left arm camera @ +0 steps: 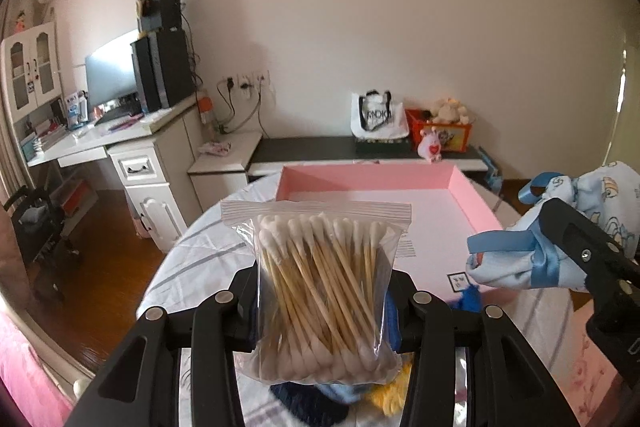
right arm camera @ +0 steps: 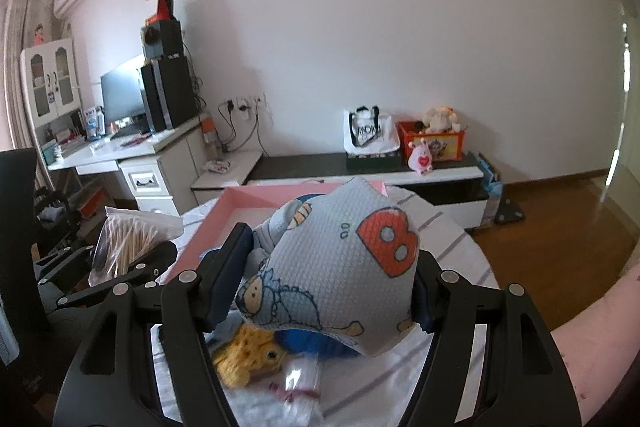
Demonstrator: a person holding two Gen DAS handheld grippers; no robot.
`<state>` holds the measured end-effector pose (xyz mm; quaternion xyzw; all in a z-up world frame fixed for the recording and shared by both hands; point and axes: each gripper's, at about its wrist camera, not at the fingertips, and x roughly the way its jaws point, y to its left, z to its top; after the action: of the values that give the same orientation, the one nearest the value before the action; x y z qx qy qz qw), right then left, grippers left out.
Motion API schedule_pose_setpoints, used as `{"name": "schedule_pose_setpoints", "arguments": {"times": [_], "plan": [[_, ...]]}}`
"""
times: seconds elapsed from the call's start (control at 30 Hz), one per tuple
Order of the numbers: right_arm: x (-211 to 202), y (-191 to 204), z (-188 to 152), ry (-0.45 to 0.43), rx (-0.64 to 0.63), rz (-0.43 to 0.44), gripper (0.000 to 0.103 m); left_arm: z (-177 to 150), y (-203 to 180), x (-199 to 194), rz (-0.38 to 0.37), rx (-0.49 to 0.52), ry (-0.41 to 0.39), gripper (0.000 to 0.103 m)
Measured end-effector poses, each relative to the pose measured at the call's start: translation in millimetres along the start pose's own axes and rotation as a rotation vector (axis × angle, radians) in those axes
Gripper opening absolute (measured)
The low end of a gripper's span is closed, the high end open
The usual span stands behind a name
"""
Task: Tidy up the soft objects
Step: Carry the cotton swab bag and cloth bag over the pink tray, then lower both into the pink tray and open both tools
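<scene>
Left gripper (left arm camera: 324, 311) clenched on clear zip bag of wooden cotton swabs (left arm camera: 320, 287), sticks upright. Right gripper (right arm camera: 320, 287) clenched on blue cartoon-print cloth pouch (right arm camera: 340, 275). Shallow pink cardboard tray (left arm camera: 384, 175) lies beyond at 12 o'clock on the desk; left nearer.

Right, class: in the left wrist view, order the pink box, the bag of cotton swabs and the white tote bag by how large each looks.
1. Pink box or bag of cotton swabs: they look alike. The swabs, held in the left tool, sit nearest the camera, so I won't rank them.
2. White tote bag: clearly smallest, though it is far off.
</scene>
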<state>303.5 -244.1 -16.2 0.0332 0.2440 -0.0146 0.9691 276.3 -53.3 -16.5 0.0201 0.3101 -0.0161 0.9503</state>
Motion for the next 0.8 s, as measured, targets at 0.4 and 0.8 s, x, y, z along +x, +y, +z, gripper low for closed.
{"name": "schedule_pose_setpoints", "arguments": {"times": [0.4,0.8], "plan": [[98.0,-11.3,0.8,0.145,0.014,-0.006,0.066,87.6,-2.1,153.9,-0.023,0.018,0.151,0.042],[117.2,-17.1,-3.1,0.185,0.053,0.014,0.078,138.1,3.8,255.5,-0.047,0.015,0.242,0.057]]}}
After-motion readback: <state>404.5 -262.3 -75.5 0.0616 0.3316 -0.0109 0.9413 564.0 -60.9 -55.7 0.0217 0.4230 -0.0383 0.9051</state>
